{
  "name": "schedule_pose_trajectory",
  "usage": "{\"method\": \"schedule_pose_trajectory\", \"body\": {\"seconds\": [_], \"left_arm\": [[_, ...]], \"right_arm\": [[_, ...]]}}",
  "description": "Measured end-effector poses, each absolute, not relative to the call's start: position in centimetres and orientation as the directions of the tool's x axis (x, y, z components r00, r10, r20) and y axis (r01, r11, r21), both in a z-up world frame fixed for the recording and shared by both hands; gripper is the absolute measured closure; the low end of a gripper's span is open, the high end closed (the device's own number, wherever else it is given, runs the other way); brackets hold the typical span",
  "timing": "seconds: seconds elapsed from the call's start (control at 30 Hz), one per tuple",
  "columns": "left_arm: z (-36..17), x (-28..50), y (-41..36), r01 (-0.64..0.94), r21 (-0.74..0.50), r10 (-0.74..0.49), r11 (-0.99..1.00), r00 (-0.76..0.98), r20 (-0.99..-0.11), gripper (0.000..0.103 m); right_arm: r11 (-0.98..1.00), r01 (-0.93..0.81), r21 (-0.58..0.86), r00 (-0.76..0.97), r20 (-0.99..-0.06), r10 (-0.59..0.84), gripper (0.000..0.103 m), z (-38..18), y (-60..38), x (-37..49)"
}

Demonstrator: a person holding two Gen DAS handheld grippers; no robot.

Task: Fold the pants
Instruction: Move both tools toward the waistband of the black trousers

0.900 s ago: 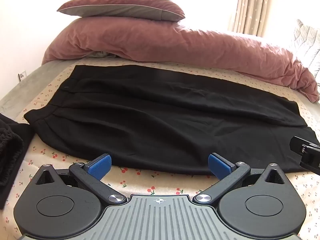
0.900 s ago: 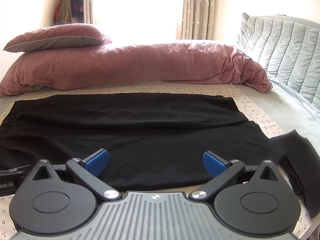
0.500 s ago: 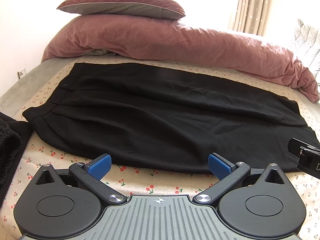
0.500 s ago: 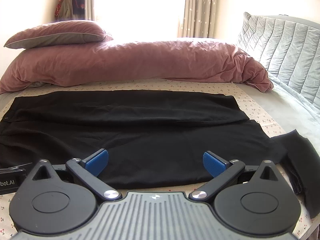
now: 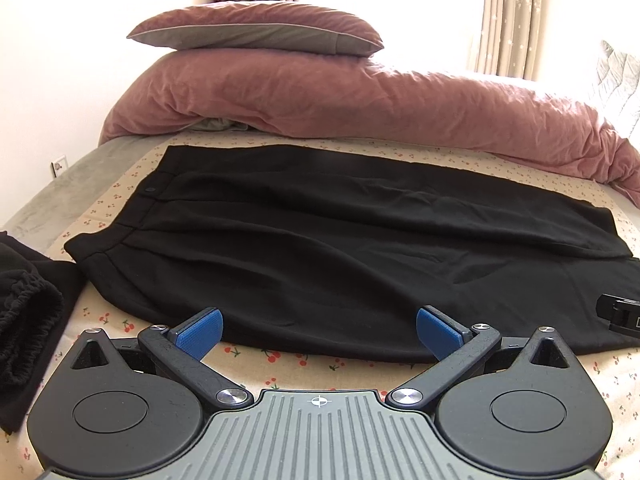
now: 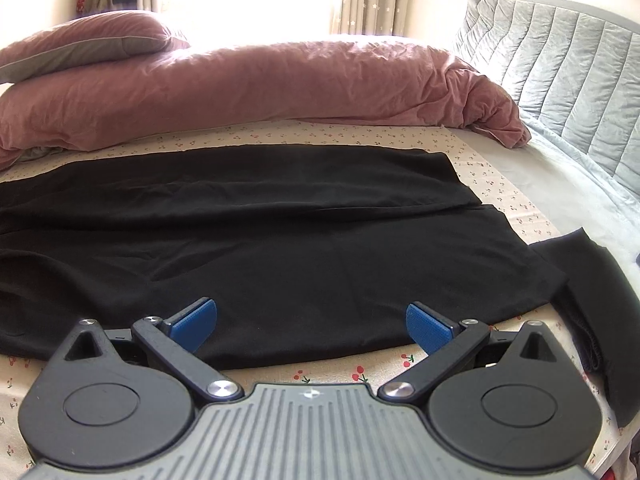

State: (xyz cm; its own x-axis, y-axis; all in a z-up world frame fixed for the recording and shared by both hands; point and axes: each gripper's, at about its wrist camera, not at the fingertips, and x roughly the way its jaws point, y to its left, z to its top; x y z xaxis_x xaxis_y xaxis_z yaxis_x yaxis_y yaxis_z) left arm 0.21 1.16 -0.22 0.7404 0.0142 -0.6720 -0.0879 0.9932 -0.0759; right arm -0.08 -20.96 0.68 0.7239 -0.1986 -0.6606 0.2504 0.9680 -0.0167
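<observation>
Black pants (image 5: 320,240) lie flat across the cherry-print bed sheet, waistband at the left and leg hems at the right; they also show in the right wrist view (image 6: 260,248). My left gripper (image 5: 318,330) is open and empty, hovering at the pants' near edge toward the waist end. My right gripper (image 6: 308,326) is open and empty, at the near edge toward the leg end. The right gripper's black tip (image 5: 622,314) shows at the right edge of the left wrist view.
A pink duvet (image 5: 360,100) and a pillow (image 5: 256,32) lie along the far side. Another black garment (image 5: 28,320) lies at the left; a dark cloth (image 6: 592,304) at the right. A grey quilted headboard (image 6: 560,60) stands at the right.
Both grippers have drawn back slightly toward the near edge of the pants and tilted; the left view has shifted a little. Both stay open and the pants have not moved.
</observation>
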Motion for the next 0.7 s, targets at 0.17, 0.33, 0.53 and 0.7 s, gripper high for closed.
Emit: {"method": "schedule_pose_trajectory", "body": {"seconds": [0.17,0.33,0.53,0.7], "left_arm": [[-0.4,-0.1,1.6,-0.084,-0.035,0.039,0.996,0.739,-0.672,0.000],[-0.9,0.3,2.7,-0.093,0.003,0.070,0.996,0.724,-0.686,0.000],[-2.3,1.3,4.9,-0.137,-0.051,0.059,0.989,0.692,-0.719,0.000],[-2.8,1.7,6.3,-0.144,-0.074,0.044,0.987,0.678,-0.734,0.000]], "right_arm": [[0.972,0.234,0.029,0.729,-0.667,-0.155,0.007,0.4,-20.2,0.0],[0.970,0.241,0.031,0.706,-0.691,-0.153,0.007,0.0,-21.1,0.7],[0.958,0.284,0.022,0.659,-0.731,-0.179,0.007,-0.9,-23.0,1.5],[0.943,0.330,0.034,0.613,-0.768,-0.186,0.007,-2.0,-24.7,1.9]]}}
